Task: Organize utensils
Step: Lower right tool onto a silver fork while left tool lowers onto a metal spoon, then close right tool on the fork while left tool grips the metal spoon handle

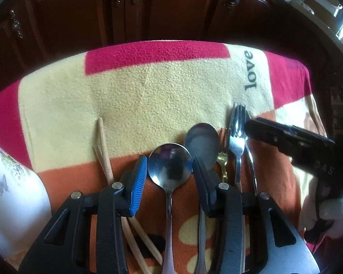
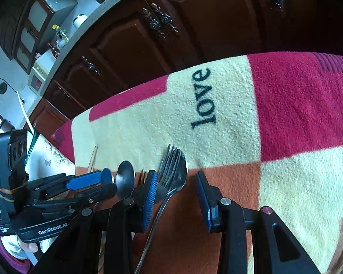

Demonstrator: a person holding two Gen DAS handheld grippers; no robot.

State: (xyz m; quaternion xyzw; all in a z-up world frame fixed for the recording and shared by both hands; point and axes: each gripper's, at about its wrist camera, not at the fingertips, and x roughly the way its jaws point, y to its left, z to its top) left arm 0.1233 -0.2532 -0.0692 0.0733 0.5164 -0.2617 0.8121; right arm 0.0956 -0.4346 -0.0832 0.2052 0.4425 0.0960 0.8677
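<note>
Both tools open: left tool (image 1: 169, 173) astride a spoon (image 1: 170, 167), handle ends cut off below.

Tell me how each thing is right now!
Left hand-held gripper: open, round spoon between its fingers.
Right hand-held gripper: open, around the fork.
Round spoon: lying flat.
Fork: lying on a spoon.
Chopsticks: lying untouched.
Blanket: spread out.
</note>
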